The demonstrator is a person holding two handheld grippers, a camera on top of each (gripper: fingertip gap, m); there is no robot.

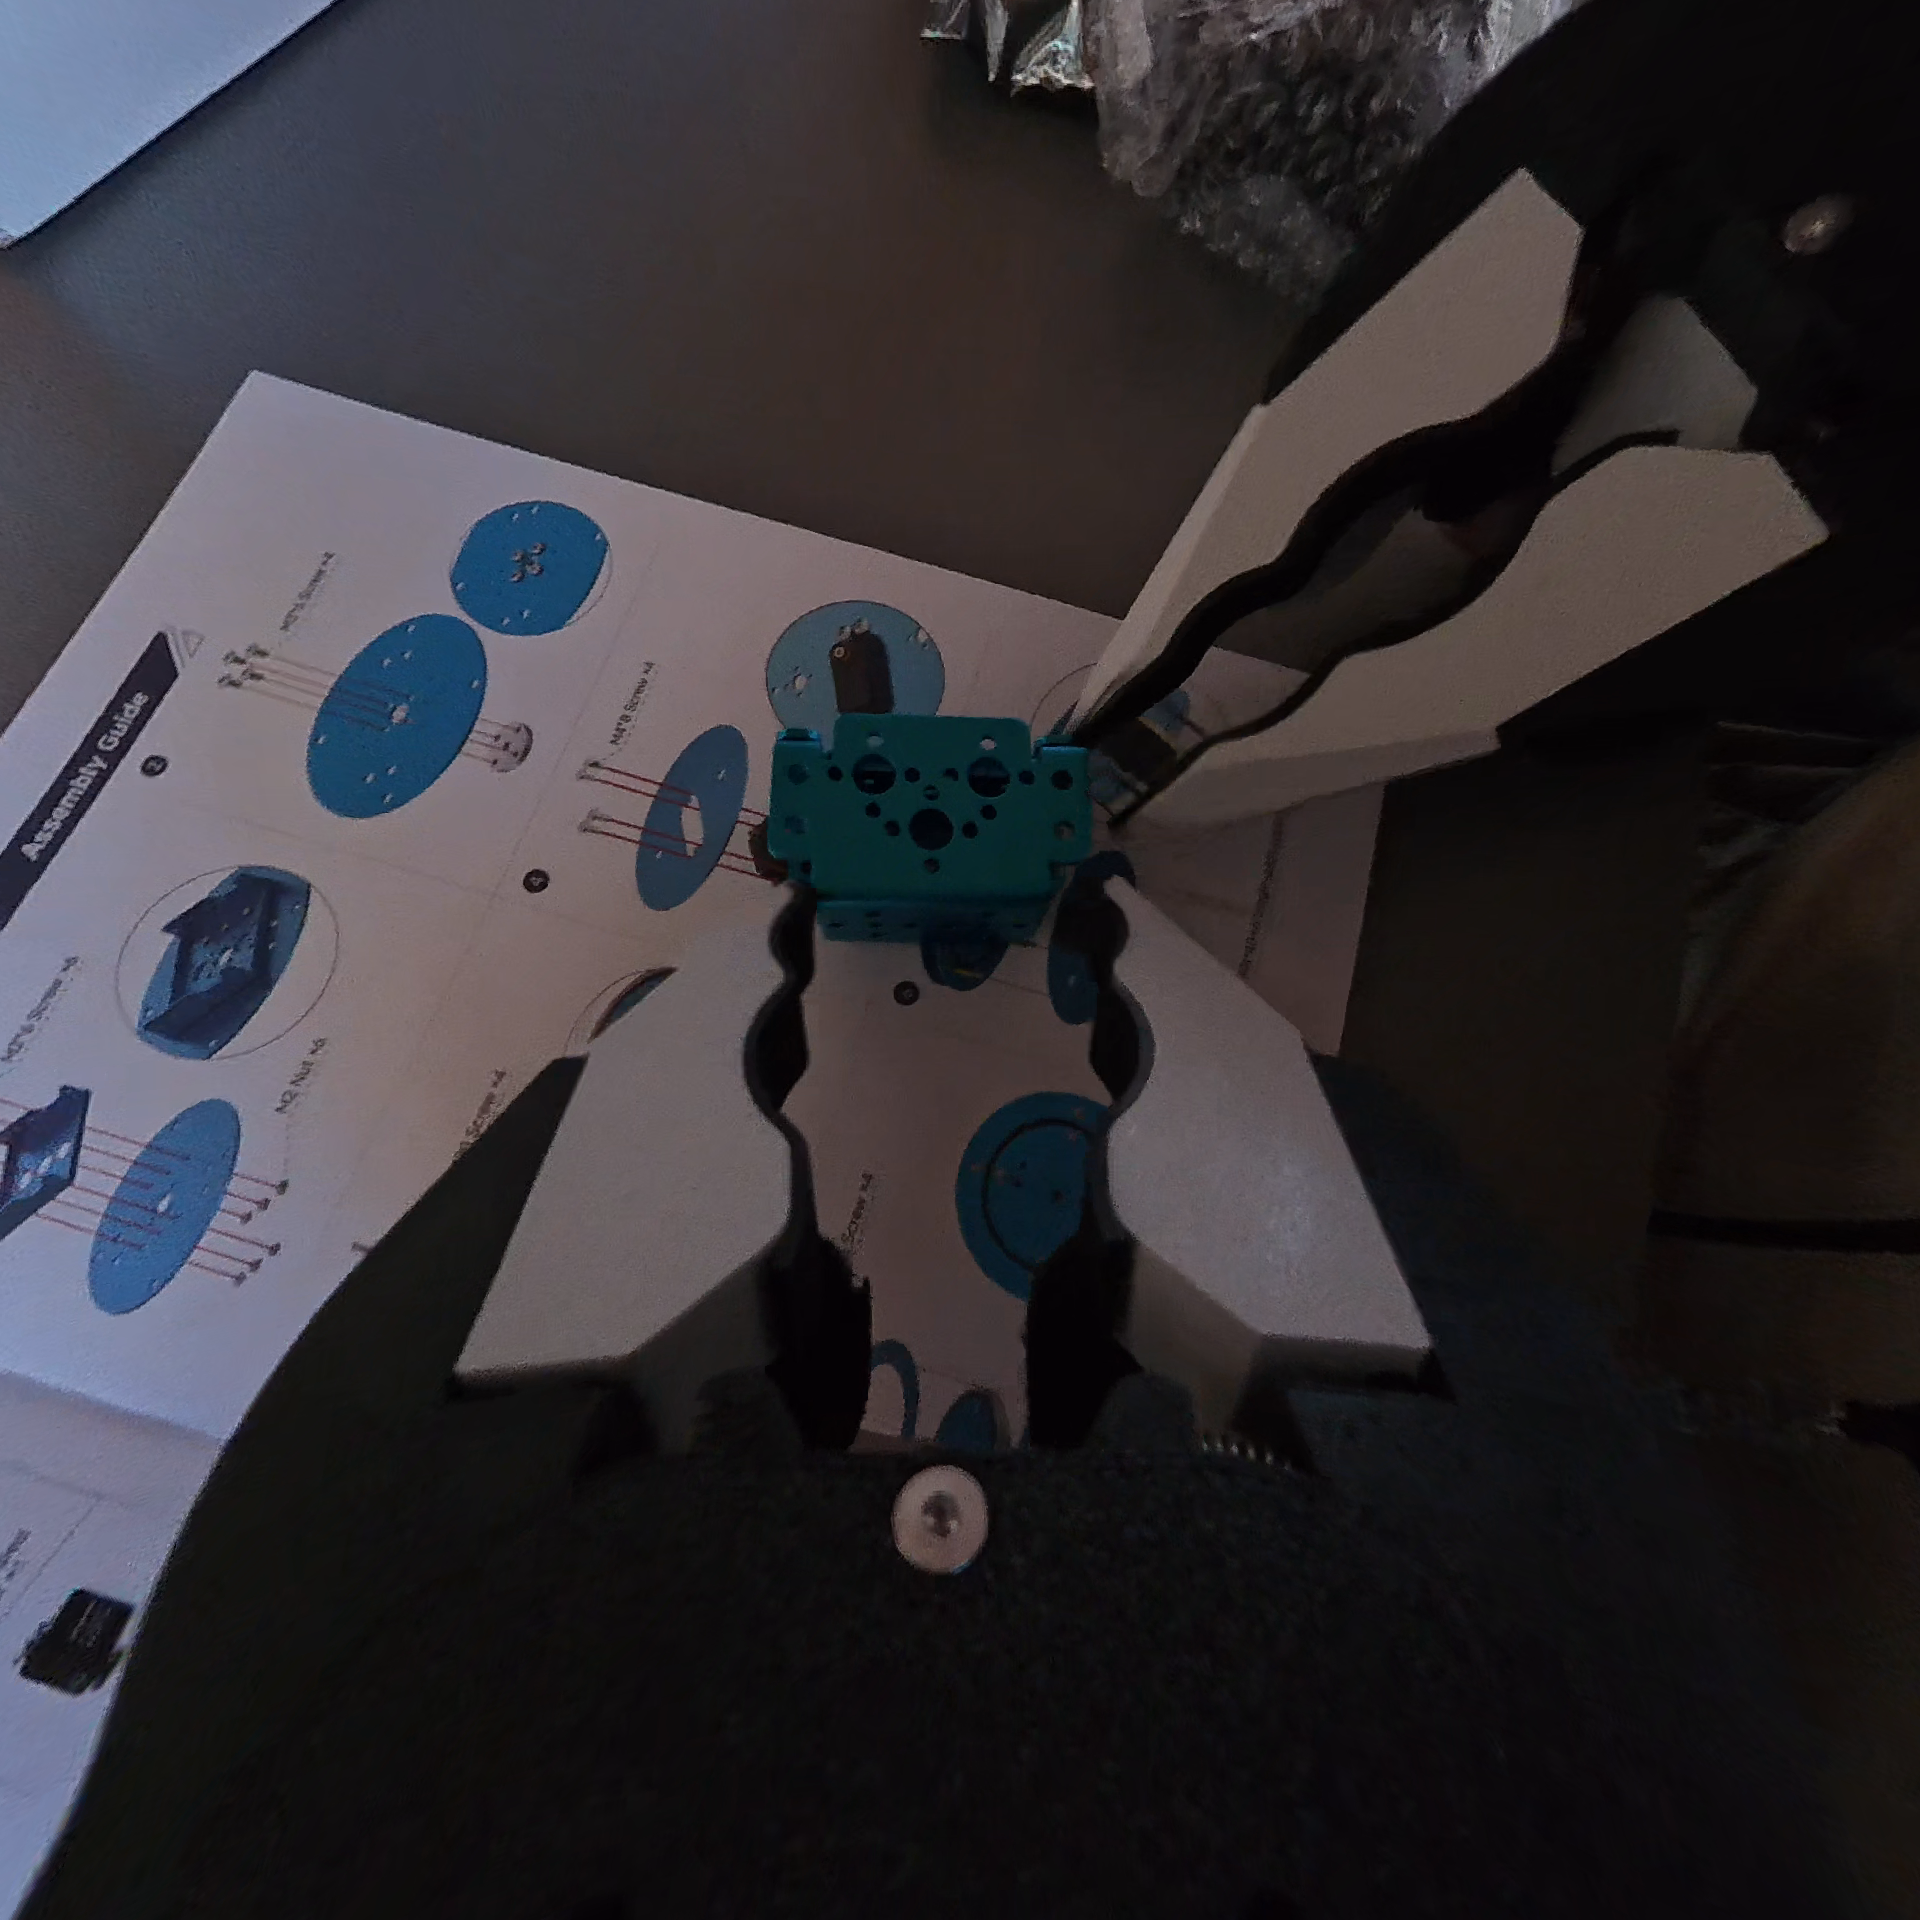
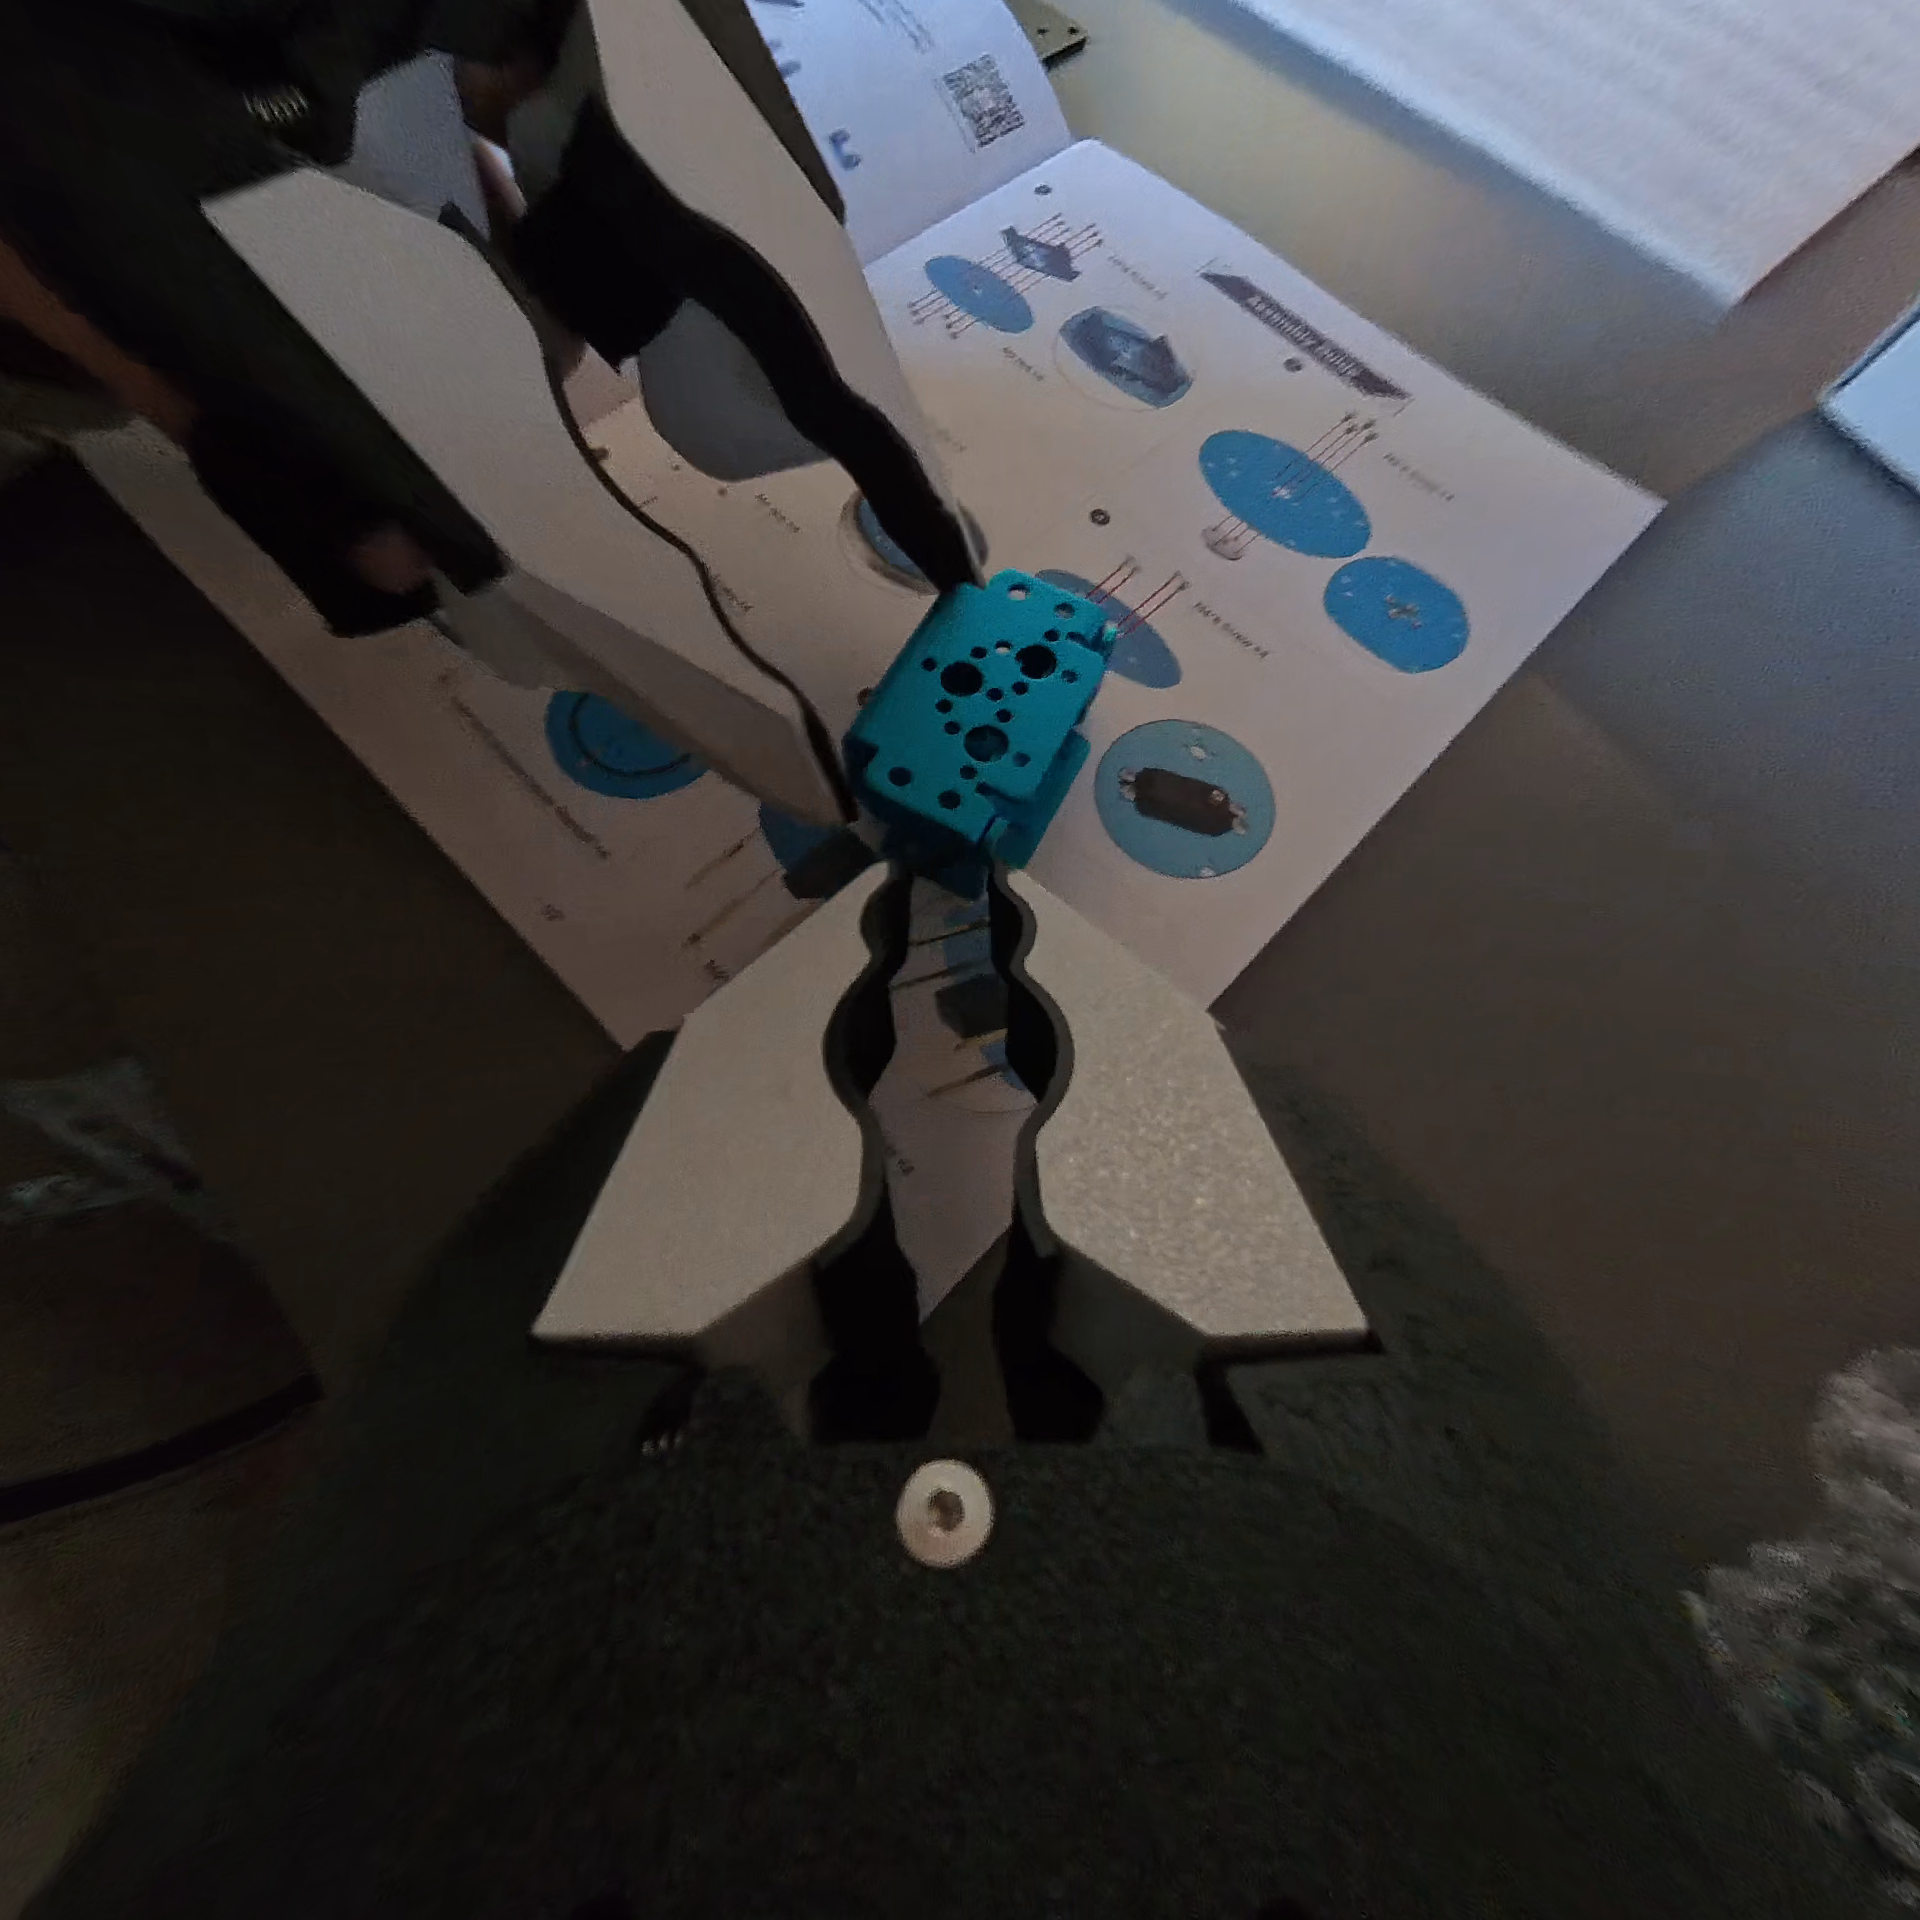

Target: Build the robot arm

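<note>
Between the fingertips of the left hand-held gripper (image 1: 940, 914), at the near end of its reach, sits a teal perforated metal bracket (image 1: 925, 816). Its lower edge is pinched by both tips; jaws stand part-closed, clamped on the bracket. Drilled face tilted up toward the camera, wider side running left to right across the finger line. Bracket held clear above the printed sheet, not resting on it, as far as the left view shows.

Just beyond, to the bracket's right, the right hand-held gripper (image 1: 1117, 774) comes in from the upper right, fingers nearly together. A thin dark part appears pinched at the tips, too small to identify. Tips touch or all but touch the bracket's right edge.

Right wrist view confirms: own tips (image 2: 945, 883) narrow, directly under the bracket (image 2: 971, 717), small dark piece in the gap; the left gripper (image 2: 904, 686) straddles the bracket from the upper left. Both grippers at the bracket; the left one carries it.

Underneath, an open assembly sheet (image 1: 436, 997) with blue disc drawings lies on the dark desk (image 1: 727, 260). Farther off, crumpled clear plastic bags (image 1: 1195, 114) at the desk's far edge.
</note>
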